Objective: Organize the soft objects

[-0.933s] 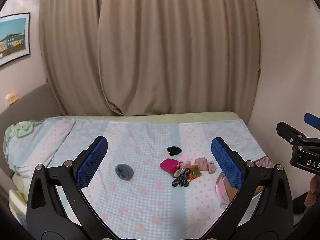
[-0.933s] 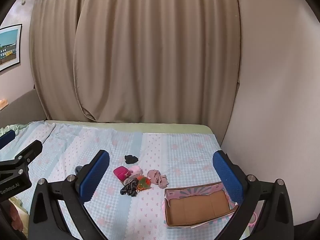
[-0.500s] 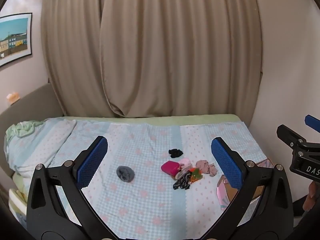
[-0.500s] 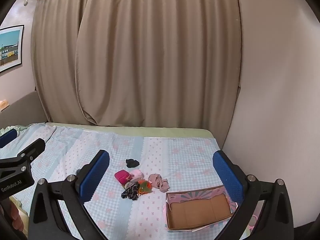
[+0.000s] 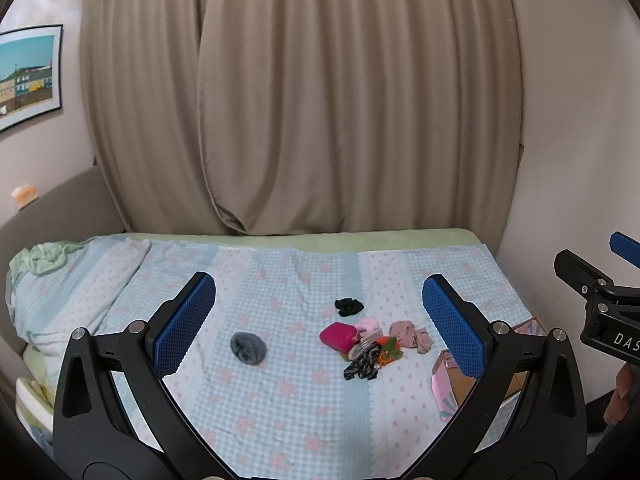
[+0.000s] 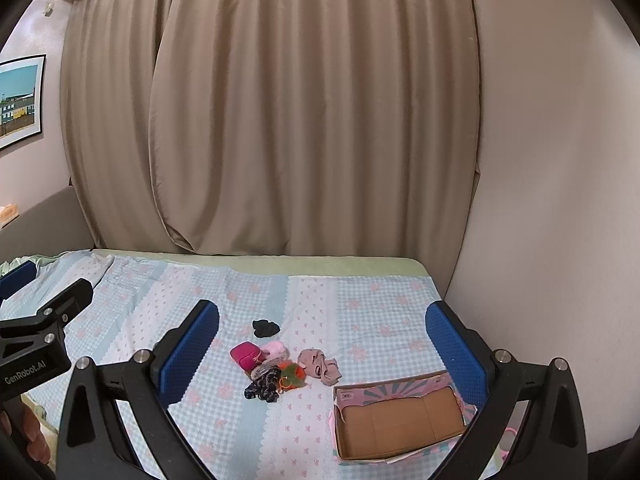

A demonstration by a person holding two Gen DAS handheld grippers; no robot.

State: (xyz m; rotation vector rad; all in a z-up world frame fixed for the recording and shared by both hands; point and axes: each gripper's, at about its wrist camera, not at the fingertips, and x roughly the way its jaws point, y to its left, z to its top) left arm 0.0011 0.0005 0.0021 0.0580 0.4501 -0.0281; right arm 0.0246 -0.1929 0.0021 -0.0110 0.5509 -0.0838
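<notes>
Small soft items lie on the bed: a grey fluffy ball (image 5: 248, 348), a black bundle (image 5: 349, 306) (image 6: 265, 328), a magenta pouch (image 5: 338, 336) (image 6: 245, 354), a pink fluffy piece (image 6: 277, 349), a dusty-pink cloth (image 5: 411, 334) (image 6: 320, 366), a black patterned scrunchie (image 5: 362, 364) (image 6: 264, 386) and an orange-green piece (image 6: 292, 376). An empty pink cardboard box (image 6: 400, 416) (image 5: 448, 380) stands to their right. My left gripper (image 5: 318, 326) and right gripper (image 6: 322, 354) are both open and empty, held well back from the items.
The bed has a blue-and-pink checked sheet (image 5: 280, 400), with a crumpled green cloth (image 5: 40, 258) at its left end. Beige curtains (image 5: 300, 100) hang behind it. A wall (image 6: 540, 200) closes the right side. A framed picture (image 5: 28, 76) hangs at left.
Both views have shifted slightly; the items sit a little lower and closer in the frames. Nothing was grasped or moved on the bed.
</notes>
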